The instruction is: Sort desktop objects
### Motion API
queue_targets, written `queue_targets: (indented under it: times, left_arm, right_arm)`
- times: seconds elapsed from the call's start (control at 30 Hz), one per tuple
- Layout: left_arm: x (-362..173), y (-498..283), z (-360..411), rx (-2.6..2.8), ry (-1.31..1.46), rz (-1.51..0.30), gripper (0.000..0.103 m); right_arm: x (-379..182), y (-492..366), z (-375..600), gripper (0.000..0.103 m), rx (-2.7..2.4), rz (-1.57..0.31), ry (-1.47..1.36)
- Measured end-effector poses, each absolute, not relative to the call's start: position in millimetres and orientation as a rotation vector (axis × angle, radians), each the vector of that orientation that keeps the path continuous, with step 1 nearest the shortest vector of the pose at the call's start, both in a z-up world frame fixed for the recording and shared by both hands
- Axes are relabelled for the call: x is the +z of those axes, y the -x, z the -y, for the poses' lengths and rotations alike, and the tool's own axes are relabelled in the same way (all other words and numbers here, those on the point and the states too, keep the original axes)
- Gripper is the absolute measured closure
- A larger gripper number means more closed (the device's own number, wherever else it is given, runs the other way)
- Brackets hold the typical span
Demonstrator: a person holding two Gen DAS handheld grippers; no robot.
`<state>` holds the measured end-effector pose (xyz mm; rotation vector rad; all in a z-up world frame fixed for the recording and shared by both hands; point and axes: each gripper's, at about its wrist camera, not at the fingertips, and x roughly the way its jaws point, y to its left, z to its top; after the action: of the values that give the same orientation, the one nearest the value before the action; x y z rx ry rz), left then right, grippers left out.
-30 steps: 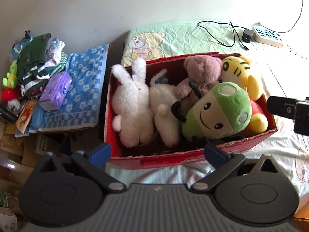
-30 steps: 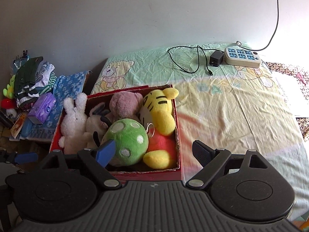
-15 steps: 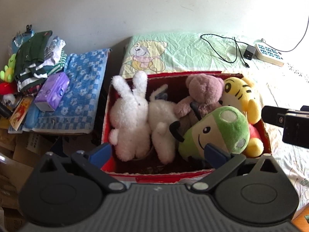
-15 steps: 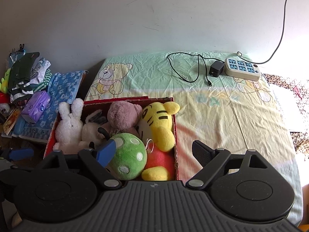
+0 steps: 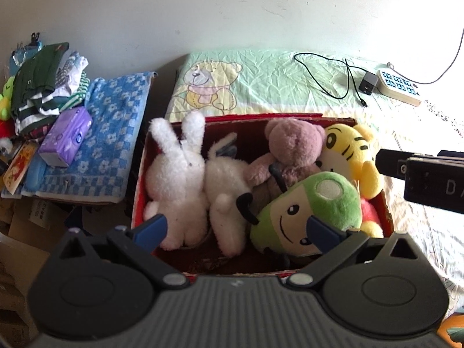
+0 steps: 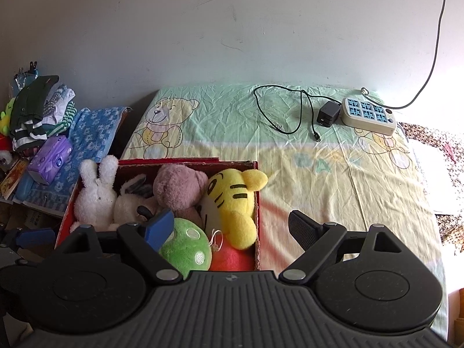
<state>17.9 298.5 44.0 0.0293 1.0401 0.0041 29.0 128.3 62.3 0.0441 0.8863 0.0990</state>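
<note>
A red box (image 5: 138, 191) (image 6: 256, 203) on the bed holds several plush toys: a white rabbit (image 5: 177, 179) (image 6: 95, 194), a second white plush (image 5: 226, 185), a pink bear (image 5: 290, 145) (image 6: 177, 185), a yellow tiger (image 5: 348, 156) (image 6: 232, 200) and a green round plush (image 5: 313, 206) (image 6: 185, 246). My left gripper (image 5: 236, 229) is open and empty over the box's near side. My right gripper (image 6: 229, 229) is open and empty over the box's right edge; it also shows in the left wrist view (image 5: 420, 174).
A bear-print sheet (image 6: 319, 159) covers the bed. A power strip (image 6: 368, 113) with a black charger (image 6: 327, 113) and cable lies at the back. At the left are a blue checked towel (image 5: 95, 139), a purple tissue pack (image 5: 65, 136) and folded clothes (image 5: 43, 87).
Both grippers have pulled back and up from the box, so it sits lower in both views. Both stay open and empty. The toys have not moved.
</note>
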Motion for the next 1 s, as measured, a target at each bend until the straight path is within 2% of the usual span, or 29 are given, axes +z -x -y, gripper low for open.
queue_targets:
  times: [0.37,0.47,0.77,1.0]
  left_arm:
    - [34.7,-11.6,-313.0,0.037,-0.047,-1.031,0.001]
    - [28.5,-12.0,-314.3,0.025,-0.041,-1.082,0.004]
    - [31.5,-14.2,-302.4,0.041,-0.102,-1.003,0.003]
    - [32.9,-20.3,-307.0,0.045,-0.085,-1.007,0.003]
  right_arm:
    - [51.8,-28.3,-138.3,0.015,0.117,-0.882,-0.071]
    - [45.4,-28.0,-138.0,0.015,0.094,-0.898,-0.088]
    - [40.0,-26.2,-129.3,0.015,0.069,-0.89,-0.136]
    - [40.9,-27.9,-135.5,0.015,0.074,-0.906,-0.144]
